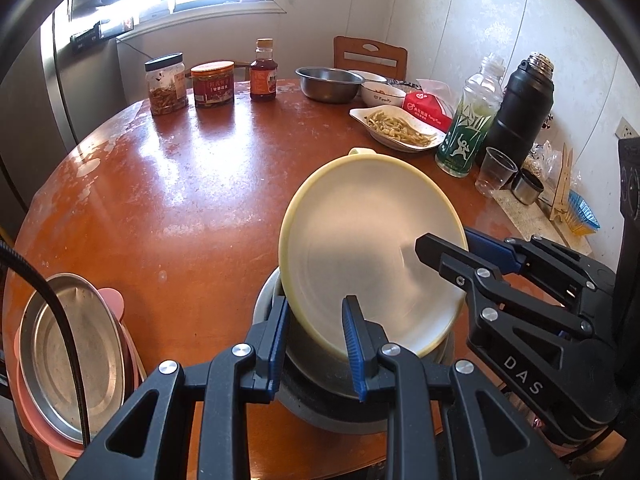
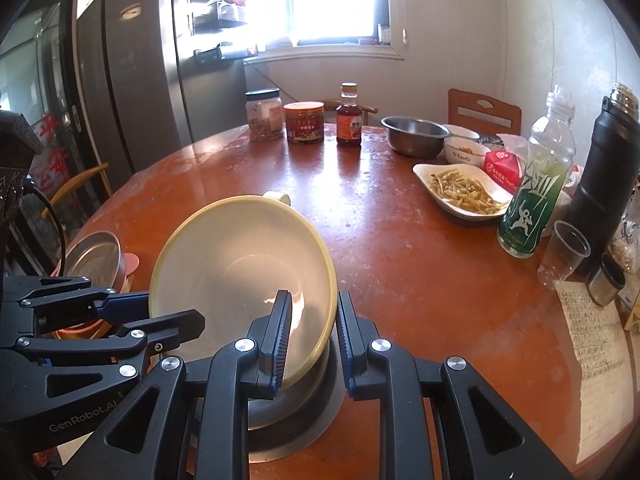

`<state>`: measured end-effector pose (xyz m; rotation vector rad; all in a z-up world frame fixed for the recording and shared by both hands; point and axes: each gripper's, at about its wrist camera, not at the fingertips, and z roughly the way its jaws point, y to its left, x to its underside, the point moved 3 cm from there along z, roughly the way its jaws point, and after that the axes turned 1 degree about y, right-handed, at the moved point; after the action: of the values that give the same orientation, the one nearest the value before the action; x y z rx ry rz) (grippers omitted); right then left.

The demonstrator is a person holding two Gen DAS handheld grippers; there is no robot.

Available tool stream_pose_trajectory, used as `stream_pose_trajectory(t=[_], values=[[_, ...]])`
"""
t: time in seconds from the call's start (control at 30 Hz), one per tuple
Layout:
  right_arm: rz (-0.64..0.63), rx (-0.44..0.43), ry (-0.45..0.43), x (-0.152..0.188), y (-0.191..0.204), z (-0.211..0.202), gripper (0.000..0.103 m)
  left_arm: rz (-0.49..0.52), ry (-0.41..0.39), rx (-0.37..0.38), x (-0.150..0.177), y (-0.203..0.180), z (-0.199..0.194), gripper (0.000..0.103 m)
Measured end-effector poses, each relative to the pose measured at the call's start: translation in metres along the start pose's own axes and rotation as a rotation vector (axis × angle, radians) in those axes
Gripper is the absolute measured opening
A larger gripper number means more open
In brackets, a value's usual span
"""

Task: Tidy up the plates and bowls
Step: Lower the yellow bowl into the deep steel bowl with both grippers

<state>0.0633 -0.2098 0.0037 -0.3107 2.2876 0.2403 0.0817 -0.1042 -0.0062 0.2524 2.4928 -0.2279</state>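
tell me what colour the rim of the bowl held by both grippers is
Pale yellow, around a cream-white inside; the bowl shows it best in the right wrist view.

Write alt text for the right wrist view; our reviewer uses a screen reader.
Both grippers, right and left, hold a tilted cream bowl by its rim, jaws shut on it, above a steel bowl on a round table. Jars, bottles and dishes of food line the far edge.

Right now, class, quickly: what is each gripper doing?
Left gripper: closed on the near rim of the yellow bowl, which is tilted.
Right gripper: closed on the same bowl's rim at the other side.
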Motion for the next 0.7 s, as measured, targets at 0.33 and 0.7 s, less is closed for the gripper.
stream_pose_trajectory(t=[0.33,0.7], values=[[-0.029,0.008,0.011,0.0062,0.0044,0.0051,0.023,0.007,0.005,-0.012,0.0043,0.0022,0.0018,0.027],[-0.035,0.006,0.023,0.0085,0.0042,0.0101,0.023,0.012,0.0,-0.013,0.0071,0.0037,-0.001,0.027]])
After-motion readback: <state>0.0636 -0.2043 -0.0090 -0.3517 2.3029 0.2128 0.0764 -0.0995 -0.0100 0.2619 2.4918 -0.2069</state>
